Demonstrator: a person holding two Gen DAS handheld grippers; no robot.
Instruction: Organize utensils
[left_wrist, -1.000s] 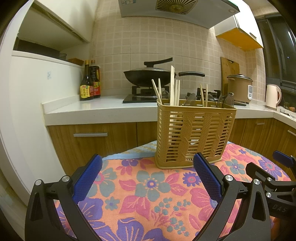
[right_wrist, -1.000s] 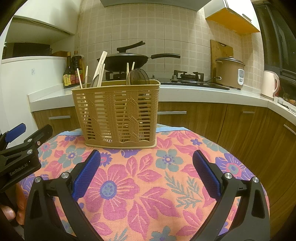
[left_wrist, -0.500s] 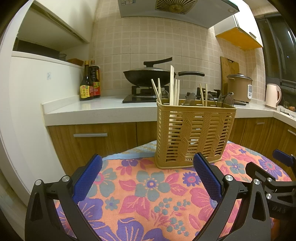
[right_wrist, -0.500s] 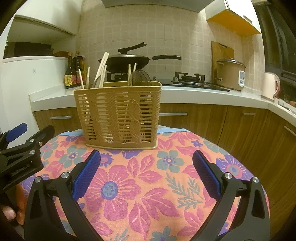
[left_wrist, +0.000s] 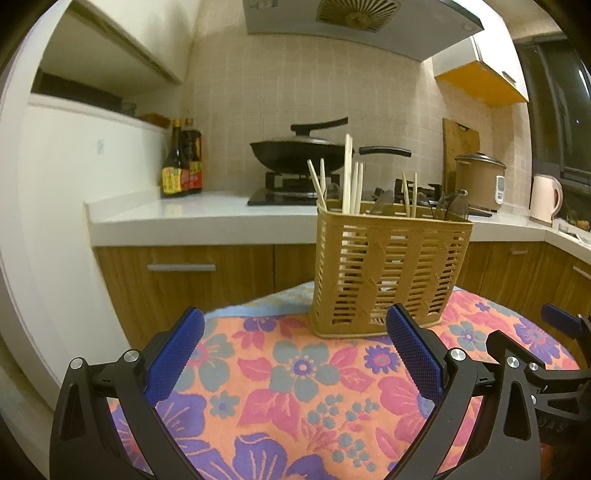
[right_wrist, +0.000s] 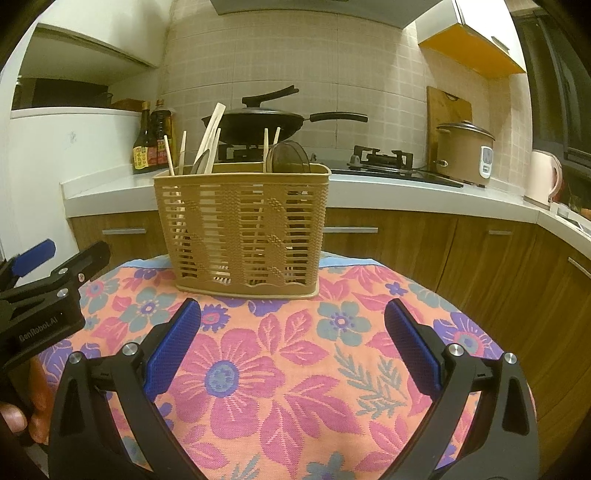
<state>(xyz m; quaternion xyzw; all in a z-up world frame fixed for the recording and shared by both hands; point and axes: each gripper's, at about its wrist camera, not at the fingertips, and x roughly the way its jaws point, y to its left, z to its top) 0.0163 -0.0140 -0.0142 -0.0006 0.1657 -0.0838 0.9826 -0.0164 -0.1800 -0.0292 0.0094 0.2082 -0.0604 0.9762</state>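
A tan slotted plastic utensil basket (left_wrist: 388, 273) stands upright on the flowered tablecloth (left_wrist: 295, 373); it also shows in the right wrist view (right_wrist: 243, 229). Several wooden chopsticks (left_wrist: 351, 177) and dark utensils (left_wrist: 452, 206) stick up from it. A wooden spatula (right_wrist: 210, 144) and a round strainer (right_wrist: 288, 158) rise from it in the right wrist view. My left gripper (left_wrist: 295, 350) is open and empty, short of the basket. My right gripper (right_wrist: 291, 343) is open and empty, in front of the basket.
A kitchen counter (left_wrist: 199, 218) runs behind the table with a black wok (left_wrist: 295, 151) on the stove, sauce bottles (left_wrist: 183, 162), a rice cooker (right_wrist: 465, 151) and a kettle (left_wrist: 545, 197). The table's edge drops off at left (left_wrist: 229, 306).
Both grippers stay open. The right wrist view has crept slightly closer to the basket; the left view barely shifts.
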